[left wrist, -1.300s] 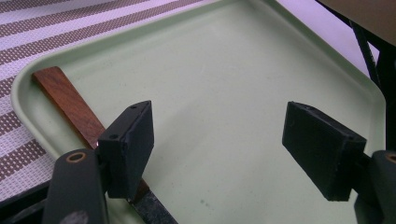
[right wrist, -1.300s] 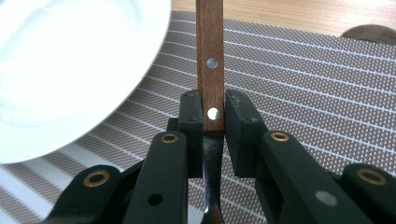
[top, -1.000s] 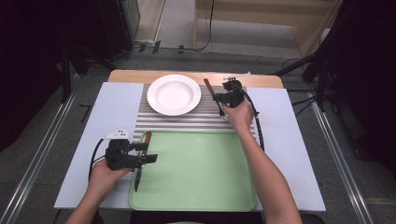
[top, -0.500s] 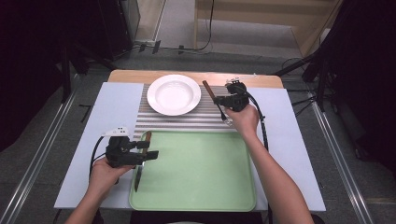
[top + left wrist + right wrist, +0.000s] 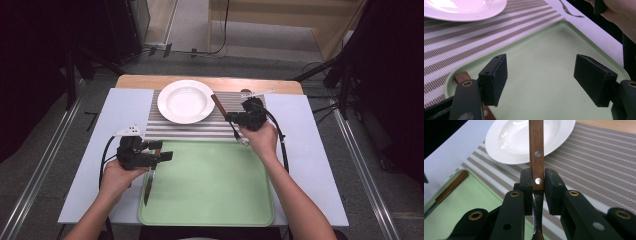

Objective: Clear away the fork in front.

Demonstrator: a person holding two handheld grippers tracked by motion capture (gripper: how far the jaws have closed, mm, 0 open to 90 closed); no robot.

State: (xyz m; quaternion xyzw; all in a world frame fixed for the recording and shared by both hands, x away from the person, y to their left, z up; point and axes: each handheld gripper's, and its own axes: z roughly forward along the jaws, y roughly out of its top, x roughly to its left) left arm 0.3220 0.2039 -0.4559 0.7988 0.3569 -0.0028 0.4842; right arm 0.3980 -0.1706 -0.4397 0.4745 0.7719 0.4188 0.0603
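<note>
My right gripper (image 5: 231, 118) (image 5: 538, 182) is shut on the wooden handle of a fork (image 5: 536, 150), held above the striped placemat (image 5: 200, 129) to the right of the white plate (image 5: 185, 101). The handle (image 5: 218, 105) points toward the plate, and the metal end (image 5: 240, 137) hangs toward the green tray (image 5: 215, 185). The fork's tines (image 5: 570, 13) are lifted beside the tray's far corner. My left gripper (image 5: 161, 151) (image 5: 541, 75) is open over the tray's left edge, nothing between its jaws. A wooden-handled knife (image 5: 149, 182) (image 5: 461, 76) (image 5: 449, 187) lies under it along that edge.
The plate (image 5: 524, 137) (image 5: 461, 7) sits at the back of the placemat. A pale blue sheet (image 5: 120, 115) covers the table on both sides. Cables trail from both grippers. The floor drops away past the table's edges.
The right gripper has carried the fork back from beside the plate toward the tray. The left gripper has drifted slightly away from the person, still open above the knife.
</note>
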